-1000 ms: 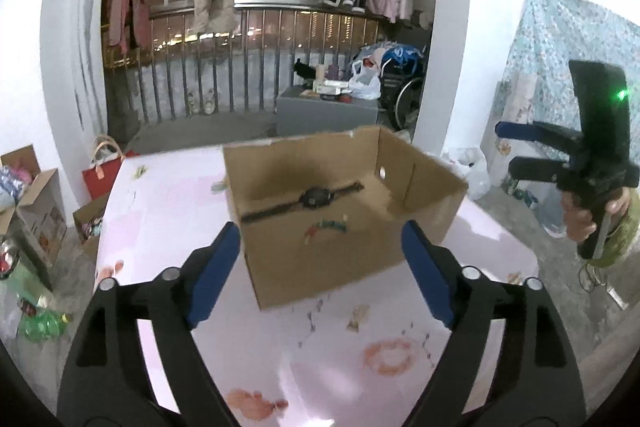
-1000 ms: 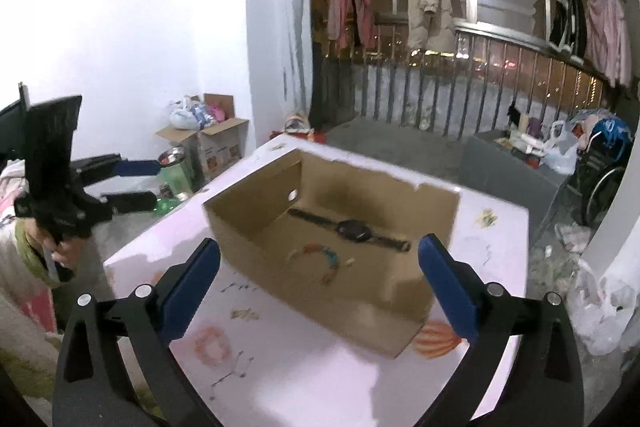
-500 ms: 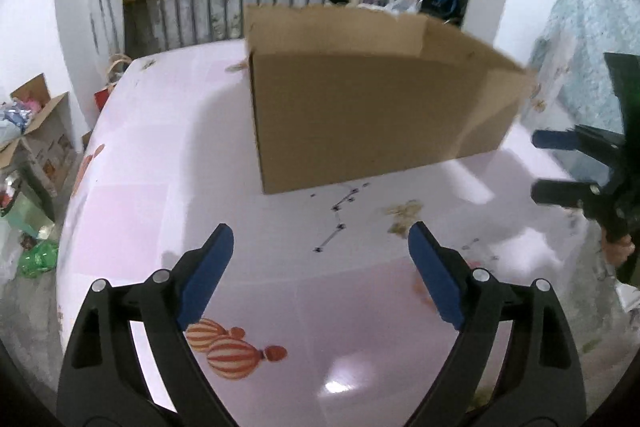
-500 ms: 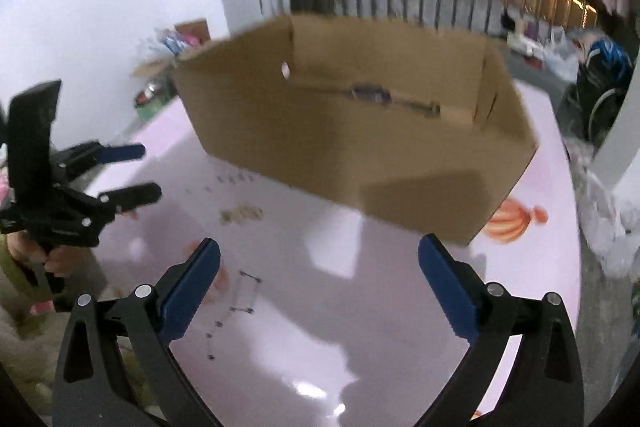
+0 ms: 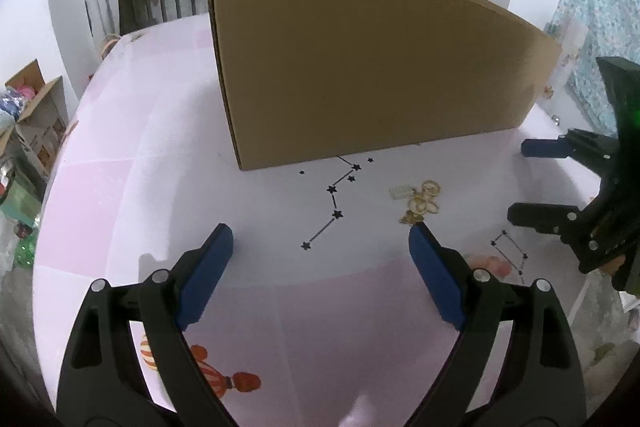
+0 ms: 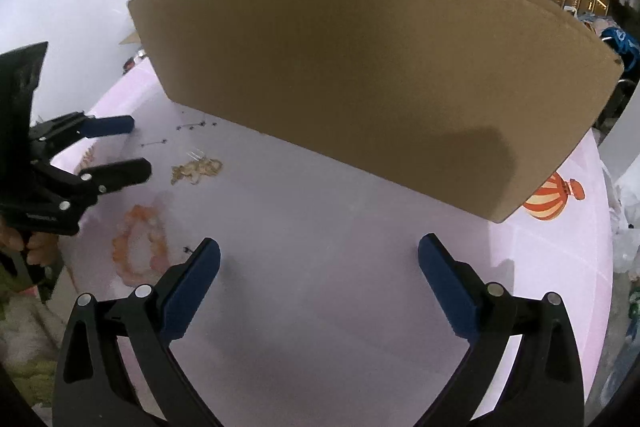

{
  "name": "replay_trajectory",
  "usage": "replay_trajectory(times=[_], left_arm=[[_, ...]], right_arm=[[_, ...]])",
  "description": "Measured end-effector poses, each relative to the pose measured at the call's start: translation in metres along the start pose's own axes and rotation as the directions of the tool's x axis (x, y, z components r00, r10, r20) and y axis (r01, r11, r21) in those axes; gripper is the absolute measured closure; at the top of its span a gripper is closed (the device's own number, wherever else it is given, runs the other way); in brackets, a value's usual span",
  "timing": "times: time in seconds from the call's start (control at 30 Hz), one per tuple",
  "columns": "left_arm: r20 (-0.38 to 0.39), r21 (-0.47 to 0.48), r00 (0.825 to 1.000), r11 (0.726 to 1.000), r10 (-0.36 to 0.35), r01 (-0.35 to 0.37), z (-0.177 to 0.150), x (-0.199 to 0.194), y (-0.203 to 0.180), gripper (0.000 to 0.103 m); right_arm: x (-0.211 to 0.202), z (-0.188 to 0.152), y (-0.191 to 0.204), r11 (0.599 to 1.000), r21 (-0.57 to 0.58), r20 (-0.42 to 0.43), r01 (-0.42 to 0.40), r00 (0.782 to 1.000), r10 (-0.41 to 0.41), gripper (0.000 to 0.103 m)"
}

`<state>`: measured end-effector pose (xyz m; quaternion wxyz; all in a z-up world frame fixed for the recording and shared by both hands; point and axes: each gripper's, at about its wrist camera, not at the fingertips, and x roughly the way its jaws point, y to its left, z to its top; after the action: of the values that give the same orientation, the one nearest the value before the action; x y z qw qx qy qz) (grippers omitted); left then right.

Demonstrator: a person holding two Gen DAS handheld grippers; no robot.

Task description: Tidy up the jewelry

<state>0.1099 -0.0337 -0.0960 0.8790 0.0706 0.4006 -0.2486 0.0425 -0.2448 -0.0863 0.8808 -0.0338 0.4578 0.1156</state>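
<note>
The left claw (image 5: 321,241) hangs over the worktop (image 5: 120,195) with its blue pads spread wide and nothing between them; its jaws have just been opening a little further. Its right pad (image 5: 434,277) sits just beside a small heap of gold jewelry (image 5: 422,201), which lies on the worktop in front of the cardboard box (image 5: 372,67), near the box's long outer wall and not touching it. A small pale ridged piece (image 5: 400,191) lies at the heap's left edge, also in front of the box.

The right claw (image 6: 319,255) is likewise spread, empty, above bare worktop in front of the box's other long stretch of wall. Seen from there, the gold heap lies to the left, in front of the box's left end, with the left claw's fingers reaching in just beside it.

The box stands upright on the worktop; its inside is hidden from both cameras. Printed star lines (image 5: 334,205) run out from the box's base, and printed balloons (image 6: 550,197) mark the cloth by the box's right corner.
</note>
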Motion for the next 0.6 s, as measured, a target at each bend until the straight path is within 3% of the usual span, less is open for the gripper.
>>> replay_trajectory(times=[0.13, 0.43, 0.6], left_arm=[[-0.014, 0.038, 0.999, 0.998, 0.046, -0.046, -0.005, 0.006, -0.009, 0.008], [-0.009, 0.056, 0.999, 0.997, 0.044, -0.043, -0.013, 0.007, -0.003, 0.008], [-0.044, 0.041, 0.997, 0.997, 0.062, -0.06, -0.01, 0.005, -0.007, 0.008]], right_arm=[[0.001, 0.005, 0.0, 1.0, 0.005, -0.012, 0.003, 1.0, -0.003, 0.006], [0.001, 0.007, 0.001, 1.0, 0.008, -0.015, 0.029, 0.999, -0.029, 0.006], [0.004, 0.008, 0.004, 0.998, 0.009, -0.02, 0.056, 0.998, -0.056, 0.006]])
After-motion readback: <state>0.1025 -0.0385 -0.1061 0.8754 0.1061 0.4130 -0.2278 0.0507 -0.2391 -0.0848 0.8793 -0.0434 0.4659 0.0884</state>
